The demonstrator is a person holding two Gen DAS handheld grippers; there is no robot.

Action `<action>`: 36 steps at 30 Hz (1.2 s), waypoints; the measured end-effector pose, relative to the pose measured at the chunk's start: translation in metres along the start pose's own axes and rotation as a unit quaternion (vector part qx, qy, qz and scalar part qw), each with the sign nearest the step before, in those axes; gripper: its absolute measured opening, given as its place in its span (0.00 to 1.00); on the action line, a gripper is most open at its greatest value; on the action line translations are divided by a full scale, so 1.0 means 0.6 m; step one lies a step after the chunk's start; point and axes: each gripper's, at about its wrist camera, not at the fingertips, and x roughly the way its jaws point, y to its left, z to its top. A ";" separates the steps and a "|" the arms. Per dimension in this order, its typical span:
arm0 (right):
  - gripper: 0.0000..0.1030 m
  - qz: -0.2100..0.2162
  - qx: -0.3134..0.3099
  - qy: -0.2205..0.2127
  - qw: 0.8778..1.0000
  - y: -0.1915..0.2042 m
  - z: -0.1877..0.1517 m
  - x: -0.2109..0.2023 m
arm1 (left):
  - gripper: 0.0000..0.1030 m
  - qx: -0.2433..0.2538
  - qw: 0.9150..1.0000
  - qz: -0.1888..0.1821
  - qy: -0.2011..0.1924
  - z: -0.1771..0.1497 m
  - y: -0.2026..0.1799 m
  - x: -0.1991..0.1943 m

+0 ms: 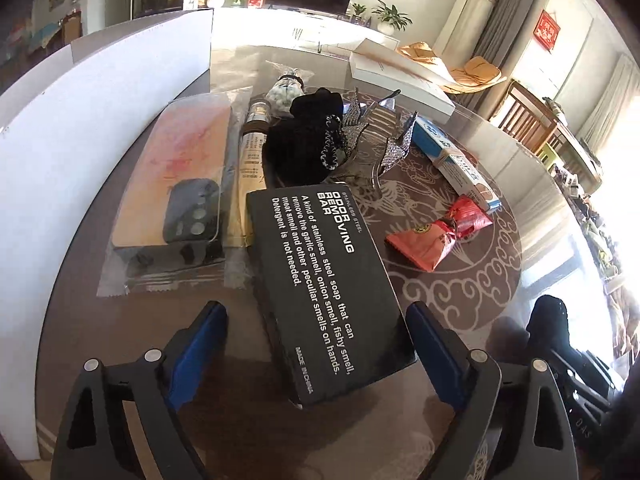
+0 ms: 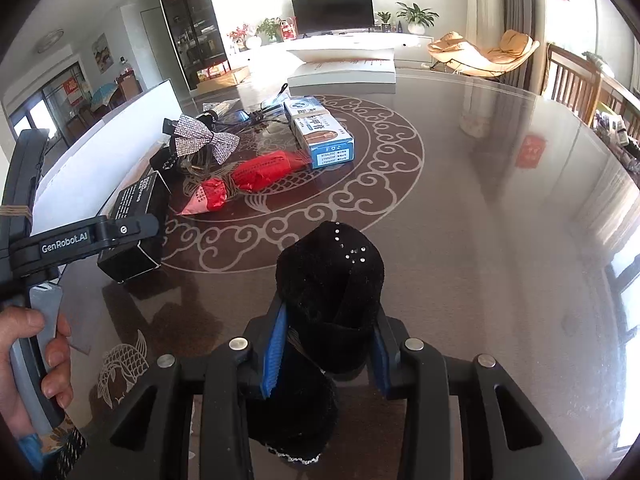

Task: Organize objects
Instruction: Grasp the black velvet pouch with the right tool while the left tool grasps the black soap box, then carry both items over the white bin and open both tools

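Right tongs (image 2: 328, 344) angled down — clamping black velvet pouch (image 2: 330, 280).

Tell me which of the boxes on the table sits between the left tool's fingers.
The black odor-removing bar box; it lies between the left tool. The blue-and-white box lies farther off, beyond the red packet.

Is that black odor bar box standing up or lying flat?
Lying flat: the black box rests on its broad side on the table, printed face up, between the open left claw.
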 end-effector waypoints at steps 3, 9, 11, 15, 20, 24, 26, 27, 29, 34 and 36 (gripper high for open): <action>0.39 -0.003 -0.003 0.011 1.000 0.001 -0.002 -0.005 | 0.89 0.019 1.000 -0.018 0.014 -0.010 0.029 -0.016; 0.71 0.006 0.014 0.047 0.999 0.001 0.017 -0.004 | 0.89 0.076 0.996 0.010 0.049 -0.003 -0.007 -0.003; 0.73 0.007 0.015 0.073 0.997 0.004 0.021 0.002 | 0.89 0.119 0.991 0.027 0.048 -0.003 -0.033 0.006; 0.34 -0.020 -0.031 0.098 0.995 0.021 0.014 0.009 | 0.56 0.140 0.990 0.020 0.017 -0.011 -0.046 -0.005; 0.30 -0.008 -0.023 0.078 0.997 0.019 0.014 -0.030 | 0.56 0.104 0.993 -0.055 0.007 -0.043 -0.018 -0.058; 0.30 0.033 -0.024 0.042 0.998 0.060 0.056 -0.072 | 0.56 0.073 0.990 -0.114 -0.025 -0.044 0.018 -0.153; 0.30 0.065 -0.034 0.019 0.997 0.104 0.089 -0.093 | 0.56 0.059 0.989 -0.122 -0.056 -0.027 0.053 -0.211; 0.30 0.084 -0.041 0.007 0.996 0.134 0.106 -0.102 | 0.56 0.052 0.989 -0.117 -0.074 -0.017 0.075 -0.240; 0.30 0.128 -0.058 -0.013 0.990 0.207 0.141 -0.115 | 0.56 0.037 0.989 -0.091 -0.107 0.004 0.127 -0.290; 0.30 0.254 -0.103 -0.031 0.961 0.435 0.204 -0.117 | 0.56 -0.016 0.991 0.015 -0.134 0.042 0.284 -0.347; 0.30 0.282 -0.128 -0.029 0.950 0.524 0.214 -0.105 | 0.56 -0.036 0.990 0.052 -0.125 0.050 0.344 -0.344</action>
